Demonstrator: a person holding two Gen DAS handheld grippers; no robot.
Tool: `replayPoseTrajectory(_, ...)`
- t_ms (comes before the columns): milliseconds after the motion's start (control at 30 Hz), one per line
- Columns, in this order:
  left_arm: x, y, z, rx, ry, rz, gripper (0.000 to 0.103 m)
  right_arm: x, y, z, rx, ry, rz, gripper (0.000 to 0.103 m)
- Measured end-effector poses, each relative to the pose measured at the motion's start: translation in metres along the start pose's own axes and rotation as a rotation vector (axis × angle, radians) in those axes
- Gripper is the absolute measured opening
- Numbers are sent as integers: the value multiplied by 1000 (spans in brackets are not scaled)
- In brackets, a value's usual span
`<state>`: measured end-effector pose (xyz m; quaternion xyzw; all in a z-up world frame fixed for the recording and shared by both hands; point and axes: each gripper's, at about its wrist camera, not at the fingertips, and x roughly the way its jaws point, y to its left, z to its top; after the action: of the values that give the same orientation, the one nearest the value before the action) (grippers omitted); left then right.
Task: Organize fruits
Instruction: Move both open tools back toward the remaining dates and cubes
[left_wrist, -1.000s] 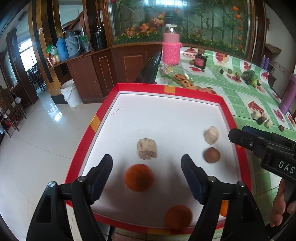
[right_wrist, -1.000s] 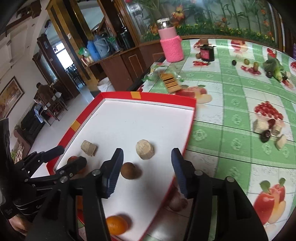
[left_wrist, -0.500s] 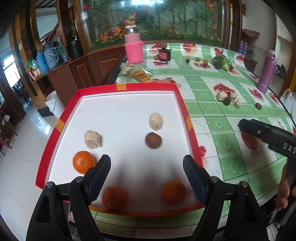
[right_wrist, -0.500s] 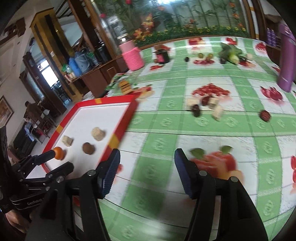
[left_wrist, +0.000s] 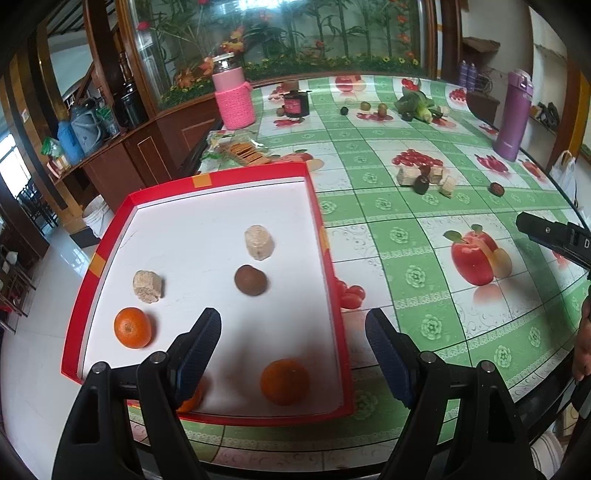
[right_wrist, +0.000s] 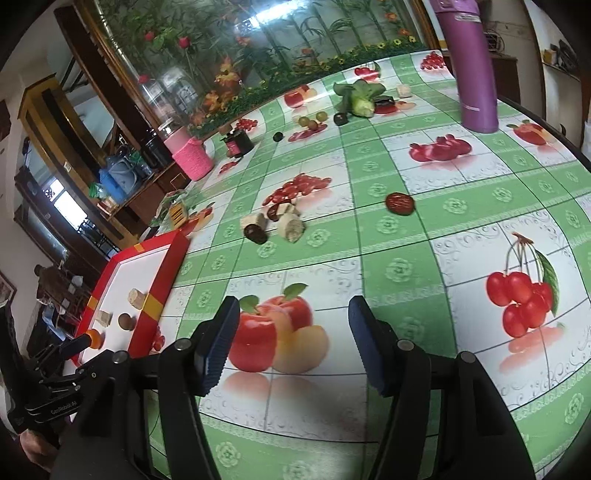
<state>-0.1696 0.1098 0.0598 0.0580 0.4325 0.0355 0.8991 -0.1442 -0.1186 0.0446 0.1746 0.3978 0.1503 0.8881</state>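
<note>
The left gripper (left_wrist: 293, 343) is wide open and holds nothing; it hangs over the near right part of the red tray (left_wrist: 325, 236), with one finger above the white floor of the tray and the other finger beyond the right rim, over the tablecloth (left_wrist: 436, 317). The right gripper (right_wrist: 291, 341) is also wide open and empty. It stands above a printed apple on the green and white cloth, well apart from the tray.

Inside the tray lie three oranges: one orange (left_wrist: 132, 327) near the left wall, a second orange (left_wrist: 284, 382) near the front right corner, and a third orange (left_wrist: 190, 400) partly hidden behind the left finger at the front rim. A brown round fruit (left_wrist: 250, 279) lies in the middle, with a pale cut piece (left_wrist: 259, 242) just behind it and another pale piece (left_wrist: 147, 286) to the left, near the first orange.

Out on the table, a small heap of pale chunks and dark fruits (right_wrist: 273, 225) lies near the printed red berries, and a single dark red fruit (right_wrist: 399, 203) lies alone to the right of the heap. Farther back stand a purple bottle (right_wrist: 471, 66), a pink knitted jar (left_wrist: 233, 98) and some green vegetables (right_wrist: 356, 96).
</note>
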Motion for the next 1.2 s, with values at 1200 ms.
replayPoseTrajectory(1200, 15, -36, 9, 57, 52, -64, 81, 92, 33, 55, -168, 56, -78, 41)
